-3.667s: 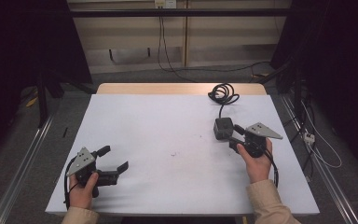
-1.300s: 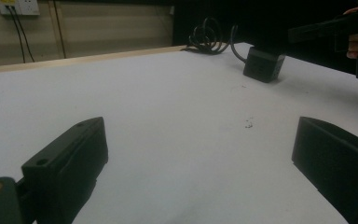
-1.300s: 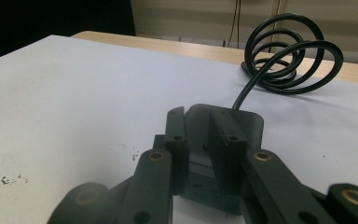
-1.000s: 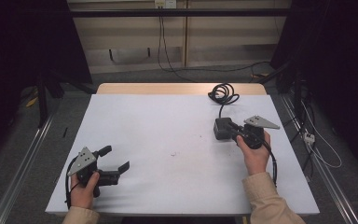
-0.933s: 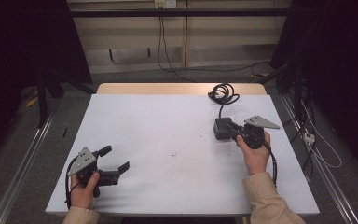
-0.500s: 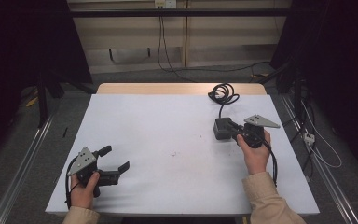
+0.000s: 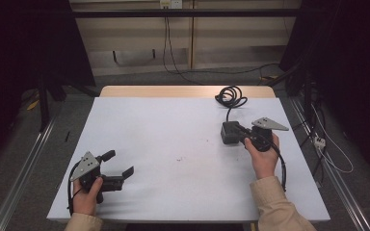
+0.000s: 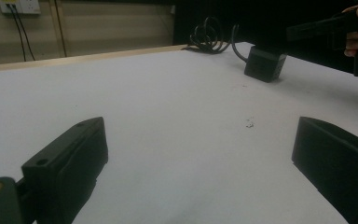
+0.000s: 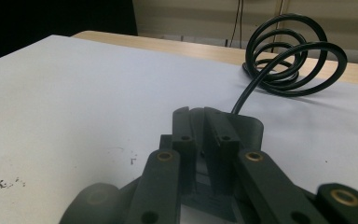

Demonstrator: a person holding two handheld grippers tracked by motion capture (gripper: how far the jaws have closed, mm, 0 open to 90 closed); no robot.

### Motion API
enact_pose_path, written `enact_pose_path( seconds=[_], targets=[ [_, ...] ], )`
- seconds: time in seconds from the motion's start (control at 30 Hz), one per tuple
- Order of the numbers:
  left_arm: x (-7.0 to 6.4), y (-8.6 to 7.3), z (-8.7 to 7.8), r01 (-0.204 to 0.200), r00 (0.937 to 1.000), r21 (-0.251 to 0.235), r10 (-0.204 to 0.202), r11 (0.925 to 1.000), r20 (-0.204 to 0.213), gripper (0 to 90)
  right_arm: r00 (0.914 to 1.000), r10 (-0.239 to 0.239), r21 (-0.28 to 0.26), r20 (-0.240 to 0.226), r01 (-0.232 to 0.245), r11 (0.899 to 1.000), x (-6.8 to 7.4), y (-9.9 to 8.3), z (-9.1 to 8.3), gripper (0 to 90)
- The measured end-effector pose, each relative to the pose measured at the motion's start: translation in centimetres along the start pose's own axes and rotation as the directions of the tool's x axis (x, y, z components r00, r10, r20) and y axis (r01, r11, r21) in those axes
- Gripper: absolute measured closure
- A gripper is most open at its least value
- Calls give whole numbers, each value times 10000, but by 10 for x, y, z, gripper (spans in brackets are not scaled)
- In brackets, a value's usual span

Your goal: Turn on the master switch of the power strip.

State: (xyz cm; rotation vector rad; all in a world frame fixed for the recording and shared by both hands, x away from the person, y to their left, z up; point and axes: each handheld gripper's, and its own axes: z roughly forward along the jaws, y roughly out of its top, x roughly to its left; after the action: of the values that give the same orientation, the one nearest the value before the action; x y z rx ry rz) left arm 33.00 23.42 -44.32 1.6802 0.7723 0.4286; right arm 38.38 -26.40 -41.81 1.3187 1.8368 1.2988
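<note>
Left claw [image 7: 120, 166] held low at near left corner of matte white worktop [image 7: 173, 139], jaws spread wide over bare surface. Right claw [image 7: 238, 135] at mid-right, jaws nearly together, seemingly pinching a thin part of boxy black power adapter [image 7: 230, 132]; grip itself not clearly visible. Beyond, adapter's glossy black cable [image 7: 231, 96] coiled in loops beside bare wooden far edge [image 7: 183, 91].

No readable text, label, brand, number or sign is showing anywhere in these views. The small black box-shaped power adapter [image 7: 231, 132] with its coiled black cable is presenting only plain dark faces, the white table top [image 7: 173, 144] is carrying just a few tiny dark specks, and the white wall socket plate [image 8: 20, 6] is appearing unmarked.
</note>
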Motion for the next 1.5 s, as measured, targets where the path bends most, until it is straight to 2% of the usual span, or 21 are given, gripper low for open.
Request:
enact_pose_path(
  seconds=[0.43, 0.9, 1.5],
  targets=[
    [0, 0, 1, -62, 10000, 58, 62, 10000, 41, 32, 10000, -50, 142, 54, 49, 9999, -2, -1, 3, 900],
    [0, -1, 1, -76, 10000, 92, 76, 9999, 19, 32, 9999, -128, 349, 42, 126, 9993, -5, -3, 10, 900],
    [0, 0, 1, -47, 10000, 71, 47, 10000, -23, 32, 9994, -265, 324, 213, 258, 9991, -7, -2, 18, 900]
  ],
)
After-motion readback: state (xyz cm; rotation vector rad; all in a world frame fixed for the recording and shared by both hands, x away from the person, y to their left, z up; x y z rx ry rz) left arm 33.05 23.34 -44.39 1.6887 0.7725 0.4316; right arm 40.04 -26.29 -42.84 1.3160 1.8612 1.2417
